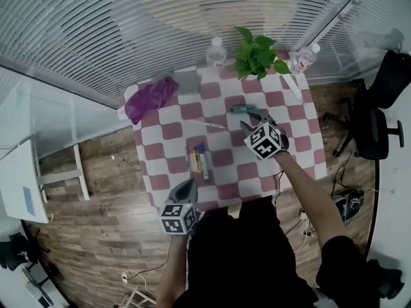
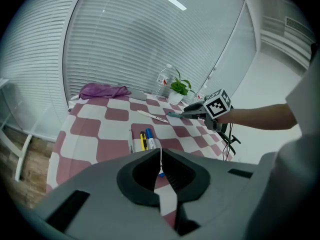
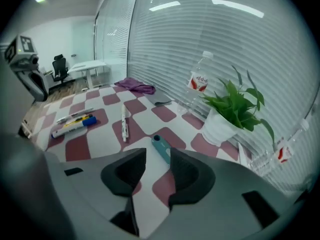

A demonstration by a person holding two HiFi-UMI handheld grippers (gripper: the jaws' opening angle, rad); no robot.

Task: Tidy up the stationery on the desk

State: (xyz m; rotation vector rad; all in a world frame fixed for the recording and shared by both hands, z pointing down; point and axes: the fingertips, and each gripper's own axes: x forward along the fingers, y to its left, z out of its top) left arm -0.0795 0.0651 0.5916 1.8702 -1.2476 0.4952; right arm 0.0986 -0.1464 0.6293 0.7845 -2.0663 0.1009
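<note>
Red-and-white checked tabletop (image 1: 173, 117), wood floor (image 1: 103, 165), slatted blinds (image 1: 96, 37) behind.

Bright even daylight, ceiling lights mirrored in glass, soft shadows; strong fisheye curvature, dark vignetted corners, sharp focus

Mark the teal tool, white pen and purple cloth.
Teal oblong plastic tool (image 3: 161, 148): right gripper view, mid-body.
Slim white pen (image 3: 123, 123): right gripper view, mid-barrel.
Crumpled purple cloth (image 1: 151, 98): head view, its centre.
</note>
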